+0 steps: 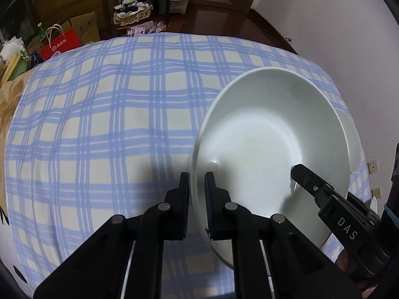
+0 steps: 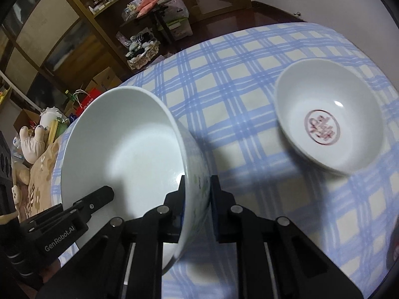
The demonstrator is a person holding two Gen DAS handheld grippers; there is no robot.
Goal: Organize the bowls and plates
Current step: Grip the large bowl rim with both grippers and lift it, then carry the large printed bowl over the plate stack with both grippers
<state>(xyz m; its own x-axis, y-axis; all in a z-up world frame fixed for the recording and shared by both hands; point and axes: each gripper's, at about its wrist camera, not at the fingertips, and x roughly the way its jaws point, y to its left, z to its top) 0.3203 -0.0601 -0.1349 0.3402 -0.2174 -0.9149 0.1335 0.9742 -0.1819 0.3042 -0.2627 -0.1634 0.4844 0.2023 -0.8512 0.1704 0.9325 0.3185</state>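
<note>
wall [image 1: 324, 25] white | floor [image 1: 224, 17] dark wood | shelves [image 2: 82, 20] cluttered | boxes [image 1: 84, 28]

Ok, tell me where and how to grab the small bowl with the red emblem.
Pinch the small bowl by its thin rim, one finger inside and one outside, coming from above on the near side. It sits upright and open on the tablecloth, with bare cloth around it.

Dim warm room; overhead light glints inside the small bowl [image 2: 329, 122], which looks blurred (shadows fall left of it); fisheye edges bend, corners black.
</note>
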